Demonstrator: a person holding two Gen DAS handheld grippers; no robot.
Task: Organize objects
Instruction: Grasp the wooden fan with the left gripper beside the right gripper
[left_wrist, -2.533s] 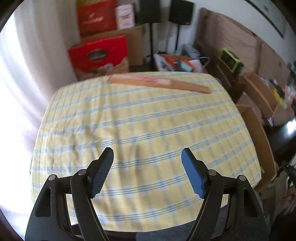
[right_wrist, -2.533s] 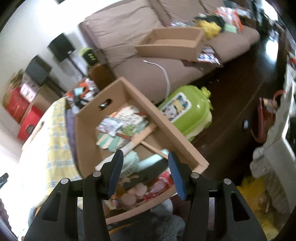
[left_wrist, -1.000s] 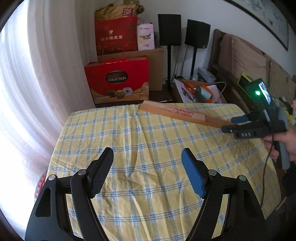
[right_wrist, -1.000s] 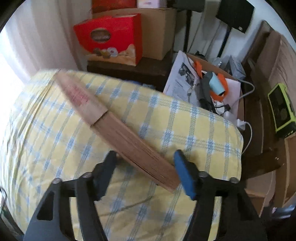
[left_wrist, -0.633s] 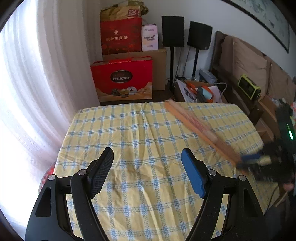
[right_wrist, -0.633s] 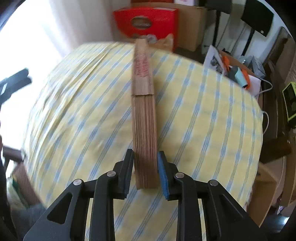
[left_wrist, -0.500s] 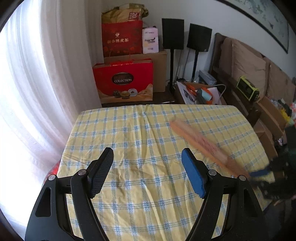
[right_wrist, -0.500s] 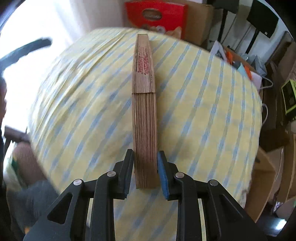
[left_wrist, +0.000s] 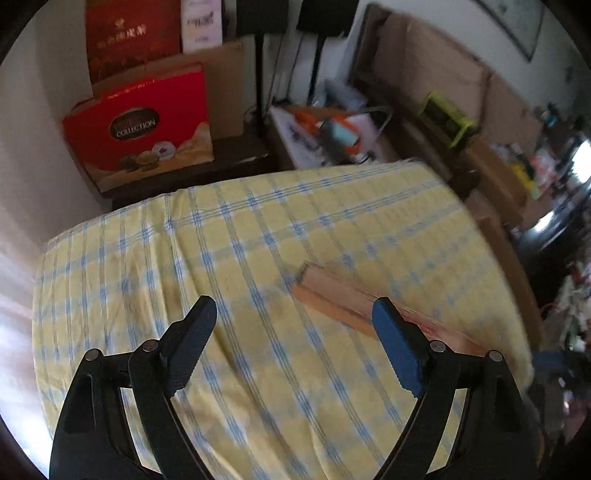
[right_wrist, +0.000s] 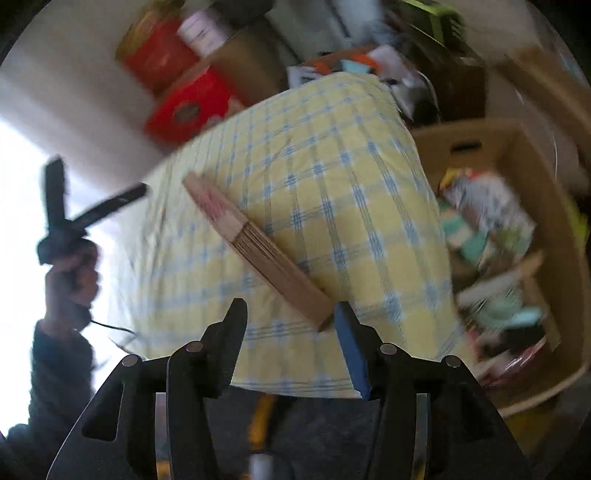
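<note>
Right wrist view: folded fan (right_wrist: 258, 247) lying on the yellow checked table (right_wrist: 351, 206), its near end just beside the blue pad of the right gripper (right_wrist: 290, 319), no longer clamped.
Change, fan: half a second back clamped upright in the right fingers near the table's middle; now flat and slanted near the table's near edge, far end pointing toward the window side.
Change, right fingers: just been opening, now apart; fan's tip at the inner face of the blue one, contact too blurred to call, nothing pressed between the 2.
Change, left fingers: just been opening further, wide apart, nothing between them; left gripper (left_wrist: 291, 325) hovering over the cloth.
Left wrist view: fan (left_wrist: 332, 295) partly behind the right-hand blue pad, blurred.
Meaning for the task: reads as a release, the fan dragged across the table toward the cardboard box (right_wrist: 569, 221) of mixed items that stands just beside the table; fan not yet in the box.
Look of the fan: long, slim, pale wood; stacked ribs showing as dark lines on the near half, smooth outer guard with red print on the far half; closed, rigid.
Left hand (right_wrist: 70, 266): raised at the window side, holding its gripper.
</note>
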